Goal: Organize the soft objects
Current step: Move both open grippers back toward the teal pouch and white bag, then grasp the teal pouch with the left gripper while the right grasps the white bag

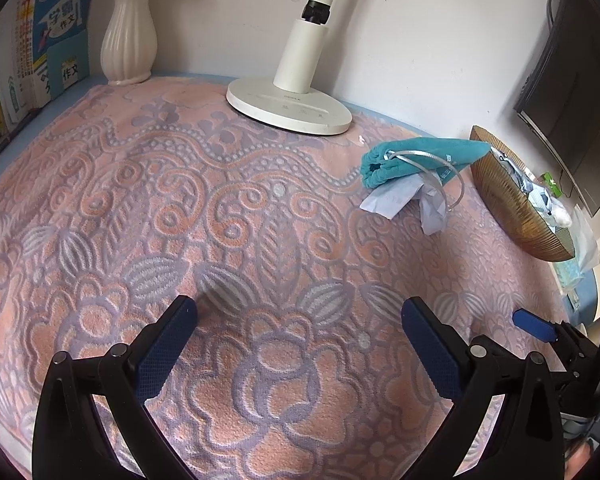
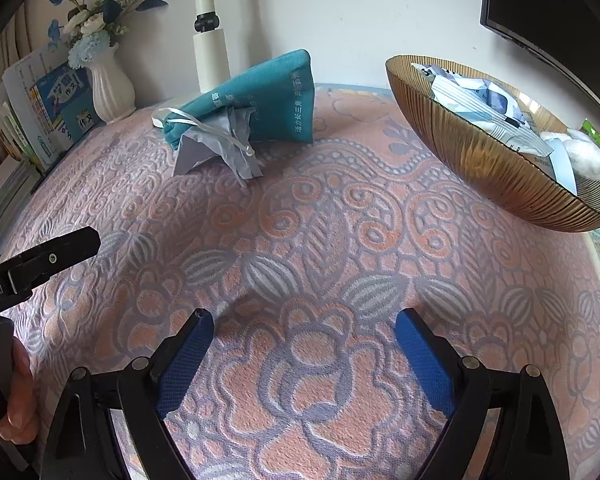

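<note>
1. While you hold both grippers low over the patterned pink cloth (image 1: 148,208), most of the sorting looks finished: the ribbed amber bowl (image 2: 480,160) at the right of the right wrist view already holds white packets (image 2: 488,112) and a cotton-like white tuft (image 2: 592,156).
2. What seems left is the teal drawstring pouch (image 2: 260,100), lying on the cloth in the upper middle of that view, with crumpled grey paper (image 2: 216,148) touching its front edge. Both lie well apart from the bowl and from either gripper.
3. Your left gripper (image 1: 300,316) has its jaws spread wide at the bottom of the left wrist view, with only cloth between them.
4. Your right gripper (image 2: 304,328) also stands wide apart and empty at the bottom of its own view.
5. Going left to right, the left wrist view shows you the whole round lamp base (image 1: 288,108) at upper centre, which the pouch hides in the other view. It shows the pouch (image 1: 416,160) only at the right, and the bowl (image 1: 512,208) edge-on, so its contents are hard to read.
6. Your right wrist view shows the bowl's inside, the printing on the pouch, and, at lower left, the hand (image 2: 18,396) that holds the left gripper.
</note>
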Demonstrator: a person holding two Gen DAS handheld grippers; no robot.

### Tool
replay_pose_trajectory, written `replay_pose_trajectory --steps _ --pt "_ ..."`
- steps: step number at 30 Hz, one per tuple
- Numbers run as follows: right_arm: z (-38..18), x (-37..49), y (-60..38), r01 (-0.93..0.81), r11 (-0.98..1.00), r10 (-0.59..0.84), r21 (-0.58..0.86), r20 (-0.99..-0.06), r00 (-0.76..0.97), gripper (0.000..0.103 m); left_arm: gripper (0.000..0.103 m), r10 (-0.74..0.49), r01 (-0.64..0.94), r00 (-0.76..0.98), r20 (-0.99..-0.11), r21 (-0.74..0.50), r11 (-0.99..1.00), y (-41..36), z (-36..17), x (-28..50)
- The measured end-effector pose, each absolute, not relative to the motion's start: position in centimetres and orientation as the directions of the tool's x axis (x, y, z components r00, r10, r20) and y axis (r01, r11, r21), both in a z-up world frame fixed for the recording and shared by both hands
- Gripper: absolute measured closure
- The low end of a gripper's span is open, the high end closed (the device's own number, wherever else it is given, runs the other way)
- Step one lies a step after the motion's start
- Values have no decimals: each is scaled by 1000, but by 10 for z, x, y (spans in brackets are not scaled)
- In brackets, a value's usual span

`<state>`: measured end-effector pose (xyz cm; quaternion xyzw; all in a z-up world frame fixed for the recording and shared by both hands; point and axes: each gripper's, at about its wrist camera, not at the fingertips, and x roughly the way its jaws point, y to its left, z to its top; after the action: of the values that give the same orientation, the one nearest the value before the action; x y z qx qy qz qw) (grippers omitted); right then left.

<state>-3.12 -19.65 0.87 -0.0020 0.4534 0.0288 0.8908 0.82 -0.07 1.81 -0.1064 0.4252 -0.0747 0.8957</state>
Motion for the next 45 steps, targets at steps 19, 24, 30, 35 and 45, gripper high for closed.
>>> replay_pose_trajectory --steps 19,24,30,35,45 --pt "20 53 -173 -152 963 270 223 -806 527 45 17 -385 426 560 -734 -144 893 -69 80 101" --pt "15 71 -167 -168 966 258 197 -790 556 45 20 -396 483 514 -761 -125 867 -86 68 137" --pt "14 93 -162 -152 975 222 165 -791 571 90 77 -464 519 457 -759 -197 832 -93 64 151" --pt "18 82 -172 -151 961 277 232 -773 571 91 82 -462 442 493 -737 -245 863 -67 71 144" --pt "48 3 -193 -136 977 212 162 -754 622 91 82 -408 380 549 -729 -217 899 -20 83 80"
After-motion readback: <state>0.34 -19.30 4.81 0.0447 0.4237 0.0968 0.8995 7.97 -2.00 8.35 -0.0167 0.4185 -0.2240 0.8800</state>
